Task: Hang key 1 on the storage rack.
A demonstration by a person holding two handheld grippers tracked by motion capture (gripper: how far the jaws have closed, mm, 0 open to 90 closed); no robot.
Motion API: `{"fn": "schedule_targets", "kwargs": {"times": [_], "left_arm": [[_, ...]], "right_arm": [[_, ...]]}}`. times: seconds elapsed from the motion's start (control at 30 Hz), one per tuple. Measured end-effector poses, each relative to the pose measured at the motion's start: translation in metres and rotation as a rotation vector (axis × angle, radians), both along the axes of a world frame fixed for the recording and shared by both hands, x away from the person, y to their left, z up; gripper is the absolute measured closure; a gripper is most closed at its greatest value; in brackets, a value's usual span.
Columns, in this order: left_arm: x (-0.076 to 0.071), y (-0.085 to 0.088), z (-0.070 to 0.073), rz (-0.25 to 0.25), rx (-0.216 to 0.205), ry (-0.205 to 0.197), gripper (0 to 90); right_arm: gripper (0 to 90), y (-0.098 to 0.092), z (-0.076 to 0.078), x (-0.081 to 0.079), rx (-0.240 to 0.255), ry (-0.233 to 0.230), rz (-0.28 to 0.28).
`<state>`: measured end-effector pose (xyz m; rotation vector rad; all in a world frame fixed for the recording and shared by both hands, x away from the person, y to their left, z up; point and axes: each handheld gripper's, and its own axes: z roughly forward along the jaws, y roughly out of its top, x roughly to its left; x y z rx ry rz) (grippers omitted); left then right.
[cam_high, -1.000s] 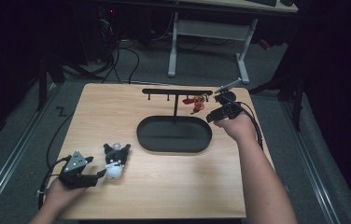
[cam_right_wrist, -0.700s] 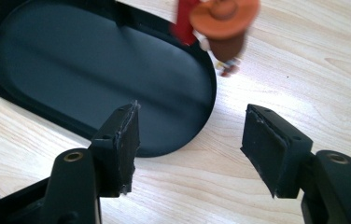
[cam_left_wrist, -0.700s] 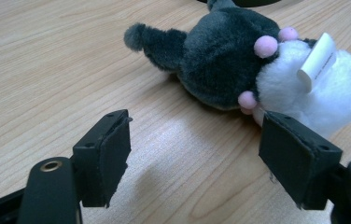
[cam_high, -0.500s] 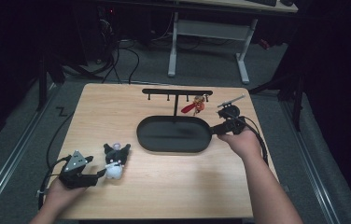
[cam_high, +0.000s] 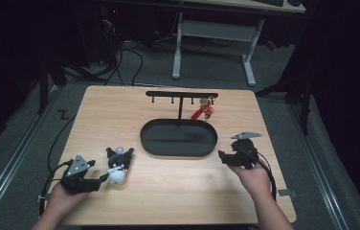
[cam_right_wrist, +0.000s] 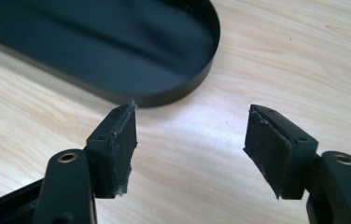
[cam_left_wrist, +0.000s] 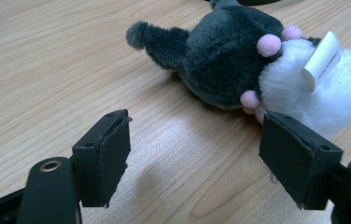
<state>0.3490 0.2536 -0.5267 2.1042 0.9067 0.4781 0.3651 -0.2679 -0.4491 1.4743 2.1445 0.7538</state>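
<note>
The left tool [cam_left_wrist: 194, 163] sits low on the desk [cam_high: 178, 191] with its jaws wide apart and nothing between them. Right in front of it lies the plush toy [cam_left_wrist: 262, 70], so close that the toy's white part is just beside one jaw. In the high view the left tool [cam_high: 95, 181] has the plush toy [cam_high: 118, 165] just ahead and a little to the side. The toy lies flat, with its dark ears pointing away from the tool and its white end nearest. The left tool is by far the nearer one, so I think it only needs a short push forward to get the toy between its jaws.

The right tool [cam_right_wrist: 190, 149] is far from the toy. Its jaws have just been opening and hold nothing. Just in front of it is the end of the black tray [cam_right_wrist: 178, 88]. Behind the tray stands the rack [cam_high: 182, 95] with a red charm [cam_high: 203, 111] hanging from it.
</note>
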Motion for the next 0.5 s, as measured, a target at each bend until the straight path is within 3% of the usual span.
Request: {"fn": "schedule_targets", "kwargs": {"times": [0.17,0.23,0.3,0.4,0.5], "left_arm": [[-0.001,0.0,0.0,0.016,-0.007,-0.007,25.4],[-0.001,0.0,0.0,0.036,0.003,-0.013,25.8],[-0.001,0.001,0.001,0.066,-0.013,-0.014,27.2],[0.0,0.005,0.004,0.109,-0.042,-0.008,37.5],[0.004,0.008,0.007,0.149,-0.069,-0.013,58.1]], "right_arm": [[33.4,0.002,-0.021,-0.027,0.026,-0.061,0.02],[34.0,0.004,-0.031,-0.039,0.038,-0.091,0.02],[34.6,0.004,-0.041,-0.052,0.063,-0.123,0.022],[36.5,0.004,-0.053,-0.072,0.103,-0.159,0.004],[38.6,0.003,-0.061,-0.091,0.107,-0.21,0.004]]}}
